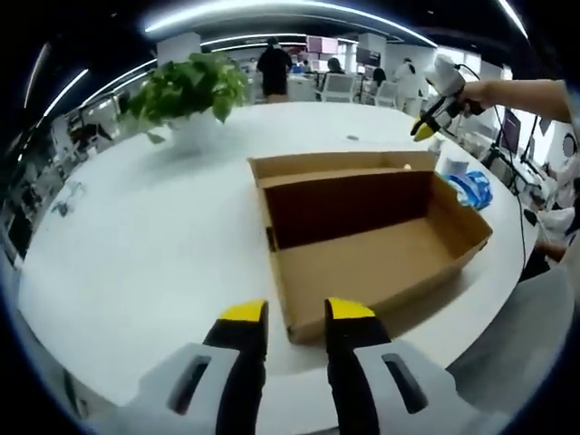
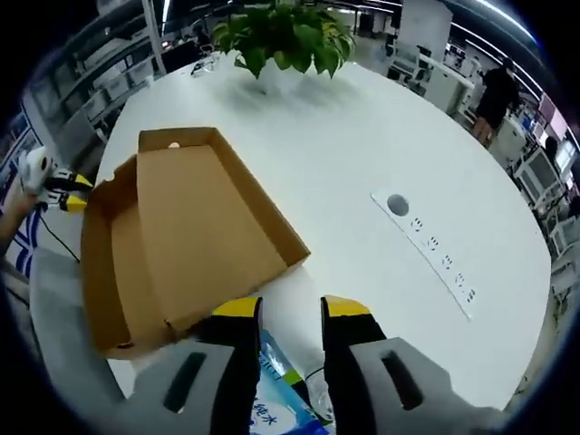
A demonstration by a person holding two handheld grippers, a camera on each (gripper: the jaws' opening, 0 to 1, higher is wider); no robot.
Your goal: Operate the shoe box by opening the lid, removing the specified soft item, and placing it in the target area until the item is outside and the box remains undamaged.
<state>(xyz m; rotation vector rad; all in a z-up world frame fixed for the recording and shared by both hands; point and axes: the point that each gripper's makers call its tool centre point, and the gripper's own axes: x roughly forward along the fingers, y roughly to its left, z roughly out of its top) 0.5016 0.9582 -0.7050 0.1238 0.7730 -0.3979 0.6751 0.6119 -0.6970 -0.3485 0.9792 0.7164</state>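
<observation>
The brown cardboard shoe box (image 1: 362, 249) lies open on the white table, and its inside is bare. My left gripper (image 1: 296, 313) hovers open just before the box's near corner, nothing between its yellow tips. A blue and white soft packet (image 1: 471, 188) lies on the table outside the box, by its right end. My right gripper (image 1: 426, 125), held by a hand, hangs in the air above that end. In the right gripper view the right gripper (image 2: 291, 308) is open above the packet (image 2: 272, 385), with the box (image 2: 199, 227) ahead and the left gripper (image 2: 63, 195) beyond it.
A potted green plant (image 1: 190, 86) (image 2: 285, 36) stands at the far side of the round white table (image 1: 136, 236). A socket strip (image 2: 426, 245) is set into the tabletop right of the box. People and desks fill the room behind.
</observation>
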